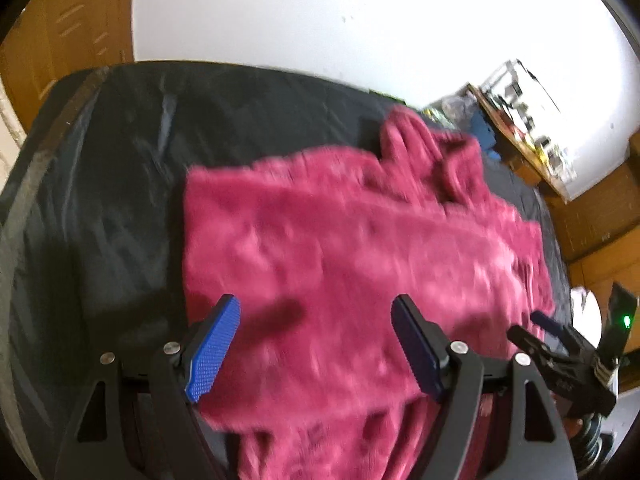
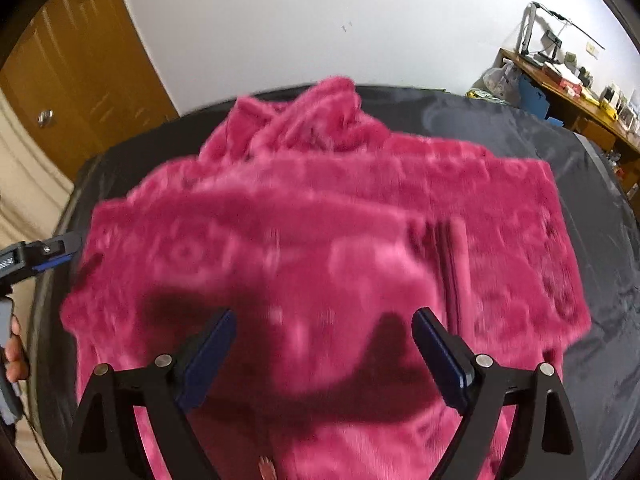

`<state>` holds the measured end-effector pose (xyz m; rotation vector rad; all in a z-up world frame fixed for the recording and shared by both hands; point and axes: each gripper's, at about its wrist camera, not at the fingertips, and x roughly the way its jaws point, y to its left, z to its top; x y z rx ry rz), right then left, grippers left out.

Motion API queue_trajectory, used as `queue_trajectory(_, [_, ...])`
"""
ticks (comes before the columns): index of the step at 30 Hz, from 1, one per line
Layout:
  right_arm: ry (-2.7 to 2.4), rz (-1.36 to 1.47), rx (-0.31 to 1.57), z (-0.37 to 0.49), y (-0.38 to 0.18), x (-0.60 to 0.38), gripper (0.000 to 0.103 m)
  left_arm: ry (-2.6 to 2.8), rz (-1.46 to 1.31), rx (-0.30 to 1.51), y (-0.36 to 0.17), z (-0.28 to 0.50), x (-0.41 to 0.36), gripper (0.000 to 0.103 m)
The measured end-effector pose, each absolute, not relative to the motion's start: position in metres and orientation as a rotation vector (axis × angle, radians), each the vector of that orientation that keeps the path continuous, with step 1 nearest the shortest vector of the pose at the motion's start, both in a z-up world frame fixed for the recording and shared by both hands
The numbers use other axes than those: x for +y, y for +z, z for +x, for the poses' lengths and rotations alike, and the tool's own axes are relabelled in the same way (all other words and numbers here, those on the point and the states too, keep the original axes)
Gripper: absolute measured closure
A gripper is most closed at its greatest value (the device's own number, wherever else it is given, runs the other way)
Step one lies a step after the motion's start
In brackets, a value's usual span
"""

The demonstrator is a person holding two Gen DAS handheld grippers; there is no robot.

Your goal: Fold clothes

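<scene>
Since the pink fleece garment (image 2: 320,240) lies spread on the black-covered worktop (image 1: 100,200) directly under both grippers, long axis crosswise, hood at the far edge, left gripper (image 1: 316,344) and right gripper (image 2: 324,356) hover equally near, jaws wide, empty.

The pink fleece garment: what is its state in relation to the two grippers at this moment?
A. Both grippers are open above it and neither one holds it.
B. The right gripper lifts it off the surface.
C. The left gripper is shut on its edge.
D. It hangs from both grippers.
A: the left gripper and right gripper both show spread fingers with nothing between them, while the pink fleece garment lies on the dark cover.
</scene>
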<state>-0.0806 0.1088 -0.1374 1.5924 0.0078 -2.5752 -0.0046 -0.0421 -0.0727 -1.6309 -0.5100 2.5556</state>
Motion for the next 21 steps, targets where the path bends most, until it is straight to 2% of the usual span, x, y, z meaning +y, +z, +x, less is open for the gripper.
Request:
queue_trajectory(4, [-2.537,1.66,0.056,-0.075,-0.161,0.112,0.012,2.521,-1.72,-0.391,-0.098,0.007,-0.027,0.022])
queue_trajectory(7, [-2.514,1.664,0.166,-0.075,-0.169,0.101,0.001,2.541,-1.718,-0.296,-0.109,0.008,-0.025,0.022])
queue_trajectory(9, [-2.525,1.654,0.238,-0.074,-0.174,0.093,0.001,2.548,-1.711,-0.242,-0.11,0.006,-0.021,0.021])
queue_trajectory(19, [-2.671,1.475,0.211,-0.053,-0.176,0.095,0.001,2.577,-1.653,-0.175,-0.114,0.007,-0.015,0.015])
queue_trajectory(21, [-2.679,1.448,0.209,-0.051,-0.177,0.096,0.001,2.583,-1.644,-0.184,-0.115,0.007,-0.014,0.008])
